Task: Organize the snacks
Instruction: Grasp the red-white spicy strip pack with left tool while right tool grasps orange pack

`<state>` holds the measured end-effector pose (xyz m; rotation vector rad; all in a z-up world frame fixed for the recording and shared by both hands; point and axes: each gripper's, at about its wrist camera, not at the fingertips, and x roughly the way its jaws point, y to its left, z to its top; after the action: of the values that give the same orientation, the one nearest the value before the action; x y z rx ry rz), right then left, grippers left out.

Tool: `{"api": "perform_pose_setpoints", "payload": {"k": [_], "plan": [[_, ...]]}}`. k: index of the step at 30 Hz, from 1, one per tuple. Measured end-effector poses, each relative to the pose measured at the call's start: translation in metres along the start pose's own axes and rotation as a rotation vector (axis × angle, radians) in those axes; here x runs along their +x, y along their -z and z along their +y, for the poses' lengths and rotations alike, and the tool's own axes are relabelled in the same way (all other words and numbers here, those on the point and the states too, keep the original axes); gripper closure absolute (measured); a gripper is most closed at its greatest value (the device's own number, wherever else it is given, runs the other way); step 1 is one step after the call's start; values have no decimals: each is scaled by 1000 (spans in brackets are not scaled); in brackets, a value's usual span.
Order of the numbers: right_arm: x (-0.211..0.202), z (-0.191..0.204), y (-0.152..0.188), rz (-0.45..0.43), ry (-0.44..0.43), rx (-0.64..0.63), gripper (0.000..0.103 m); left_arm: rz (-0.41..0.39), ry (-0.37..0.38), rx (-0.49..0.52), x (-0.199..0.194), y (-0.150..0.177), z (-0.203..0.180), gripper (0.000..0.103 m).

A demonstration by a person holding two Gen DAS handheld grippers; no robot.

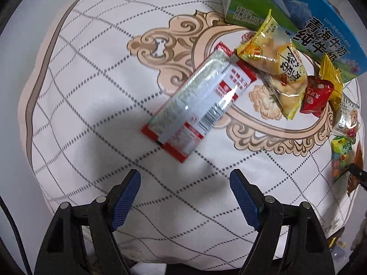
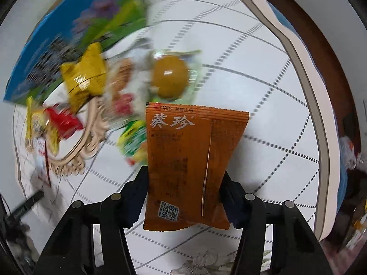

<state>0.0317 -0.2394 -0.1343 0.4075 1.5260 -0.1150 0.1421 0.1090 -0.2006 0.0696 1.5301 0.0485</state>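
My left gripper point(image 1: 185, 176) hangs open over the checked tablecloth point(image 1: 91, 91), with nothing between its blue pads. Just beyond its tips a long red-and-white snack packet point(image 1: 197, 105) lies flat and slanted. My right gripper point(image 2: 184, 171) is shut on an orange snack packet point(image 2: 183, 137), gripped by its two side edges and held above the cloth. A pile of snacks lies by a blue-and-green milk carton point(image 1: 321, 23): a yellow bag point(image 1: 279, 68), a small red packet point(image 1: 316, 96) and a green candy bag point(image 1: 344, 151).
In the blurred right wrist view, a yellow packet point(image 2: 84, 78), a round brown snack in a clear wrapper point(image 2: 169, 75) and a green bag point(image 2: 135, 139) lie beyond the orange packet. The table's edge point(image 2: 321, 68) curves along the right.
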Motion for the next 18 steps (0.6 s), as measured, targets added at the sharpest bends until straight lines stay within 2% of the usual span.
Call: {"api": "perform_pose_setpoints", "payload": {"k": [5,9,12,14,15,16,18], "plan": [[-10,52,16,-13,-36,-138,42,-20,-78,126,3,-27,-19,24],[10,89,16,18,-40,-223,43,-26,-143,245,18,-49,-45,24],[31,105,13,52,-40,-242,42,-6,-203,347,35,-60,-63,24],[42,112,11,73,-33,-255,42,-8,-213,385,41,-63,-71,24],[47,115,11,79,-30,-258,43,-19,-205,391,40,-62,-73,29],[51,117,10,86,-26,-264,42,-17,-186,386,39,-62,-75,41],[56,121,10,95,-17,-272,42,-2,-152,340,36,-60,-75,50]]}}
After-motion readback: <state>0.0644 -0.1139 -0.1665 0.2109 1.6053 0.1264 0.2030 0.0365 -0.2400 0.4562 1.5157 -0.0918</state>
